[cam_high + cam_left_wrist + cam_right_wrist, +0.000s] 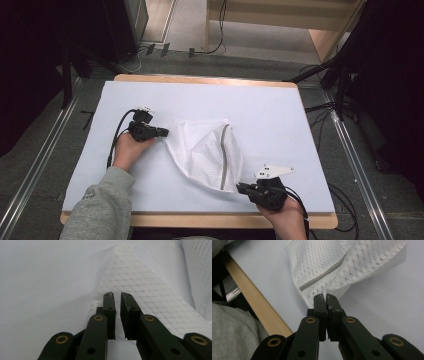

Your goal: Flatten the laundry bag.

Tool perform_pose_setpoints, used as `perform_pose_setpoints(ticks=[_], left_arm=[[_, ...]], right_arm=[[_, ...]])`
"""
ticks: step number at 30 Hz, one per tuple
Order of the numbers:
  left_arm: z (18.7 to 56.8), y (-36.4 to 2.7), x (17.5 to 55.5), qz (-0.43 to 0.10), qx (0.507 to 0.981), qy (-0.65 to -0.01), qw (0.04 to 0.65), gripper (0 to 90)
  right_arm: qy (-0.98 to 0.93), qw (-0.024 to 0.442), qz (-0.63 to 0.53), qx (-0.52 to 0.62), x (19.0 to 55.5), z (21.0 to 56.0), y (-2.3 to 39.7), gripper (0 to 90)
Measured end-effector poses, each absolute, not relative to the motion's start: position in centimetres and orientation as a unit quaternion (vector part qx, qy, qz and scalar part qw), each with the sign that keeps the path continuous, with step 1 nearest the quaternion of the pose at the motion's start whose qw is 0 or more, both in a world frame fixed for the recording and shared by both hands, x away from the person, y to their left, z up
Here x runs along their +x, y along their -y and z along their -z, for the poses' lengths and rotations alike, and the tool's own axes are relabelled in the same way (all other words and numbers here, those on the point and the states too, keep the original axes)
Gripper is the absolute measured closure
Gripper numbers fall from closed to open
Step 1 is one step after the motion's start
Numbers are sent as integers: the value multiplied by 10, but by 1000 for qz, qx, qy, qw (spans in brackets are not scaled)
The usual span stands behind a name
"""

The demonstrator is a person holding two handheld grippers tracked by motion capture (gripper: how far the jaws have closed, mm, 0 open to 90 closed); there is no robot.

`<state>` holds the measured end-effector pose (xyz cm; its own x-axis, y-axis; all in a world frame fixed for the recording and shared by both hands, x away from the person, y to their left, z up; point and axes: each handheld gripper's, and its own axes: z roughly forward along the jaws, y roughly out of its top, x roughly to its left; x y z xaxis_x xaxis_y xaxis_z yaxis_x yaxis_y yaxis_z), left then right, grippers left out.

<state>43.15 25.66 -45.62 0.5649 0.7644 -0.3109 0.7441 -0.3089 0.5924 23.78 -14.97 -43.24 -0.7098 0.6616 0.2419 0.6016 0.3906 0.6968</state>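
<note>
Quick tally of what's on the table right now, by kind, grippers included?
White mesh bag with a grey zipper: 1
Black two-jaw grippers: 2, the left gripper with a narrow gap between its jaws at the bag's edge, the right gripper clamped on the bag's corner
White table cover: 1
Total: 4

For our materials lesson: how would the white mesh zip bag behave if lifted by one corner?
The white mesh zip bag would probably droop limply, since it already lies crumpled in folds. It is likely light: the thin netting looks see-through. The right claw pinches its corner easily.
</note>
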Motion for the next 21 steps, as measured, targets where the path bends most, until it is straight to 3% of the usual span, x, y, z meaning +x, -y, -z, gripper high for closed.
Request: perform_pose_setpoints(ticks=[3, 4, 10, 15, 21], left_arm=[[454, -257, 433, -13, 806, -472, 358, 808], [453, -257, 434, -15, 806, -473, 356, 787], [438, -252, 435, -44, 803, -458, 379, 717], [431, -245, 445, -33, 798, -450, 400, 627], [435, -234, 463, -22, 807, -450, 382, 514]], right_arm=[[-835, 35, -400, 376, 233, 434, 149, 890], [-834, 34, -401, 378, 230, 435, 149, 836], [-821, 56, -425, 377, 231, 426, 156, 719], [-808, 84, -440, 382, 248, 416, 161, 634], [-805, 93, -436, 393, 284, 417, 156, 516]])
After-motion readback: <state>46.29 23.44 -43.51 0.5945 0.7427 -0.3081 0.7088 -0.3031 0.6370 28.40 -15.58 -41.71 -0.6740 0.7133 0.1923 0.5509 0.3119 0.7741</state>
